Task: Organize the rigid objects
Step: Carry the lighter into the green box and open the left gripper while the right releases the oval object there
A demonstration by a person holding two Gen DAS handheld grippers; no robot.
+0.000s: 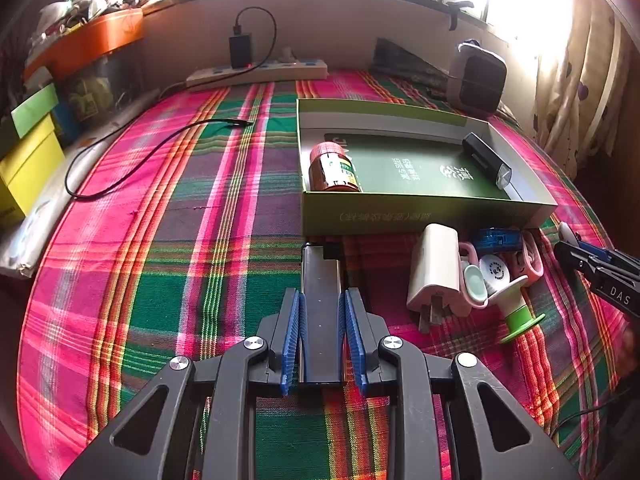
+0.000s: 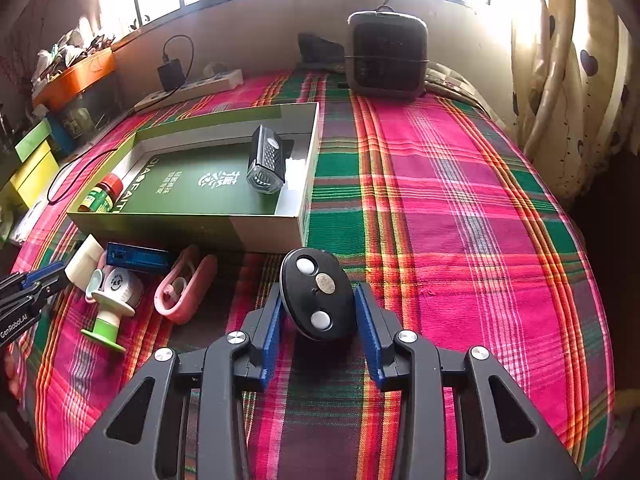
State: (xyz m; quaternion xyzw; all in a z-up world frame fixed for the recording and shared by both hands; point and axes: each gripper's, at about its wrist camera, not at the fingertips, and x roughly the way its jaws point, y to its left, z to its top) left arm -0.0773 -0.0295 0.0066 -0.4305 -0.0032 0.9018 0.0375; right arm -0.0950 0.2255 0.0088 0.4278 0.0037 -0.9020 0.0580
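In the left wrist view my left gripper [image 1: 322, 292] is shut on a dark flat bar [image 1: 322, 320] that lies on the plaid cloth, both blue pads against its sides. The open green box [image 1: 400, 212] just beyond holds a red-brown bottle [image 1: 334, 168] and a black torch [image 1: 486, 158]. In the right wrist view my right gripper [image 2: 318, 288] is shut on a black oval device [image 2: 318, 300] with white pads on its upturned face. Left of it lie a pink case [image 2: 180, 292], a blue item [image 2: 136, 258], a white charger [image 2: 84, 258] and a green-and-white spool [image 2: 108, 320].
A power strip [image 1: 256, 72] with a plugged-in adapter runs along the back wall, and a black cable [image 1: 140, 160] trails across the cloth. A dark heater [image 2: 386, 54] stands at the back right. Yellow and green boxes [image 1: 28, 168] are stacked at the left edge.
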